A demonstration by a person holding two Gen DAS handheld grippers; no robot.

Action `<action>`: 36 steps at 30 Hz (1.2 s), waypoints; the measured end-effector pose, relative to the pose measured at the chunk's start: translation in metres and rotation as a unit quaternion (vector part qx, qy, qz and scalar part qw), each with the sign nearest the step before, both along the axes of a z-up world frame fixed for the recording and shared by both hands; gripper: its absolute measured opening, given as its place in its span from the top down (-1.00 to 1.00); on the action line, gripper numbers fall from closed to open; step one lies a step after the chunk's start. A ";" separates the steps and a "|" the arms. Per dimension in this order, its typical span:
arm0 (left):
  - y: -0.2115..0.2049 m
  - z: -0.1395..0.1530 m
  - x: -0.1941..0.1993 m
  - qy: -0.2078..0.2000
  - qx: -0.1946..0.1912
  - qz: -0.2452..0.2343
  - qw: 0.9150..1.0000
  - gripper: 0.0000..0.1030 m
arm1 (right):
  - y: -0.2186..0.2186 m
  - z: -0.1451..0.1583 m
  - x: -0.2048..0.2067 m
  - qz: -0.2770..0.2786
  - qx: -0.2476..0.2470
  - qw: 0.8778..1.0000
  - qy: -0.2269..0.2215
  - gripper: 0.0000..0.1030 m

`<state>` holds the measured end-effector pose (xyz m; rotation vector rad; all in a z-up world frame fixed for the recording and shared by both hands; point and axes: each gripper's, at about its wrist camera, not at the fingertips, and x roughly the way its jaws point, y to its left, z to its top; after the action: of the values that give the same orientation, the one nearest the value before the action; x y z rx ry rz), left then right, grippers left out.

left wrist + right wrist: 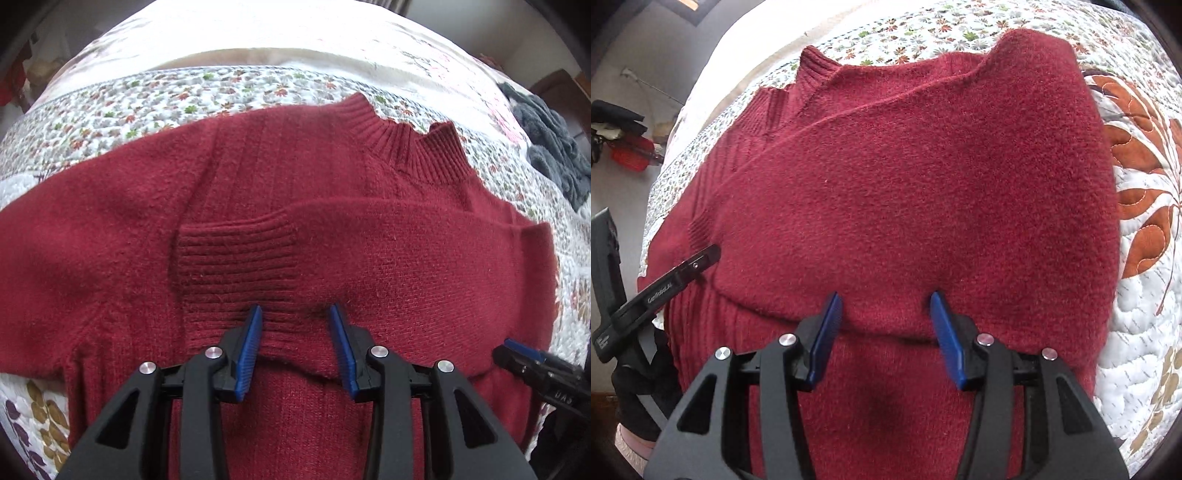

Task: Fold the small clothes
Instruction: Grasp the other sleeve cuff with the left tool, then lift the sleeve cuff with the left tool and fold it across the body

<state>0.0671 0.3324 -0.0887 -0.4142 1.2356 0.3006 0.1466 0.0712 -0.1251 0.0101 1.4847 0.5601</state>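
Here the red sweater lies flat on the quilted bed, one sleeve folded across its body. Both the left gripper and the right gripper hover with fingers apart, holding nothing. I think each should pinch the sleeve's near edge evenly, so the next fold stays straight.
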 end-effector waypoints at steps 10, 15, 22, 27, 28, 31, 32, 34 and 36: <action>0.054 0.054 -0.072 -0.051 0.005 0.080 0.995 0.12 | 0.014 0.056 -0.036 0.021 0.018 0.999 -0.041 -0.05; 0.110 0.057 -0.151 -0.021 0.034 0.167 0.985 0.11 | 0.042 0.062 -0.066 0.049 0.035 0.998 -0.032 -0.12; 0.201 0.056 -0.265 0.001 0.059 0.303 0.951 0.02 | 0.094 0.052 -0.105 0.104 0.033 0.994 -0.015 -0.14; 0.258 0.056 -0.322 -0.047 0.024 0.385 0.922 0.02 | 0.117 0.046 -0.122 0.130 0.025 0.991 -0.019 -0.14; 0.270 0.056 -0.333 -0.064 0.006 0.406 0.912 0.02 | 0.119 0.045 -0.123 0.130 0.024 0.991 -0.018 -0.14; 0.303 0.049 -0.358 -0.101 -0.039 0.468 0.877 0.02 | 0.123 0.040 -0.123 0.127 0.018 0.992 -0.012 -0.14; 0.313 0.046 -0.363 -0.106 -0.043 0.481 0.869 0.02 | 0.123 0.039 -0.122 0.125 0.018 0.992 -0.010 -0.14; 0.329 0.038 -0.367 -0.113 -0.057 0.491 0.862 0.02 | 0.125 0.038 -0.121 0.122 0.015 0.992 -0.010 -0.14; 0.343 0.029 -0.367 -0.117 -0.069 0.500 0.856 0.03 | 0.126 0.037 -0.122 0.121 0.013 0.992 -0.011 -0.14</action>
<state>-0.3000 0.6755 -0.0597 -1.1804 0.7068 1.0184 0.0243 0.1969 -0.0885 -0.1580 1.4662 0.7729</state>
